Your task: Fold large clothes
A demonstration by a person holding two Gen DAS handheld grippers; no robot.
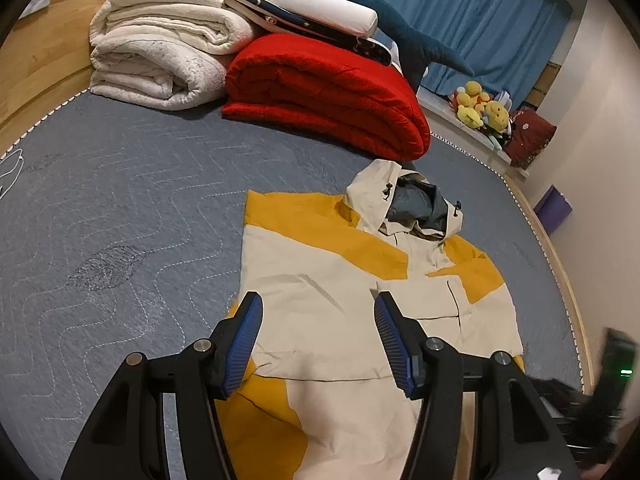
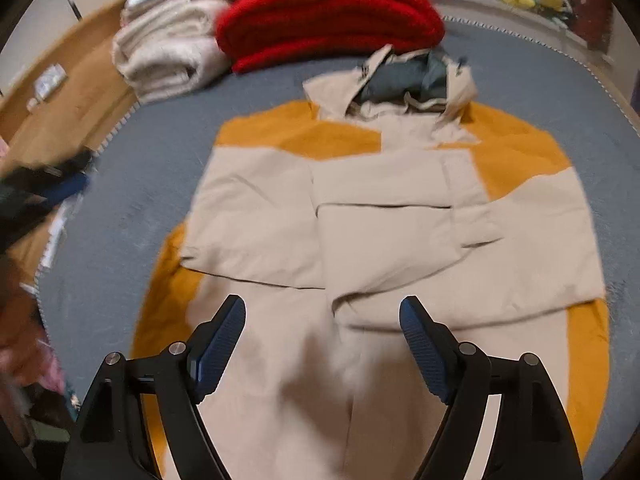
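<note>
1. Your left gripper (image 1: pixel 318 300) has its fingers (image 1: pixel 250 312) partly open, with nothing between them; it hangs over the left half of the jacket.
2. Your right gripper (image 2: pixel 322 308) has its fingers (image 2: pixel 416 320) spread wide, also with nothing in them, above the lower middle of the jacket. This view is blurred.
3. The jacket (image 2: pixel 392 216), cream with yellow panels, lies flat on the bed (image 1: pixel 120 208), both sleeves folded in across the chest, hood (image 1: pixel 404 204) pointing away from you.
4. Beyond the hood sit a folded red blanket (image 1: pixel 328 100) and a folded cream blanket (image 1: pixel 160 60).
5. Soft toys (image 1: pixel 482 106) sit on a ledge beside the blue curtain (image 1: pixel 460 12).
</note>
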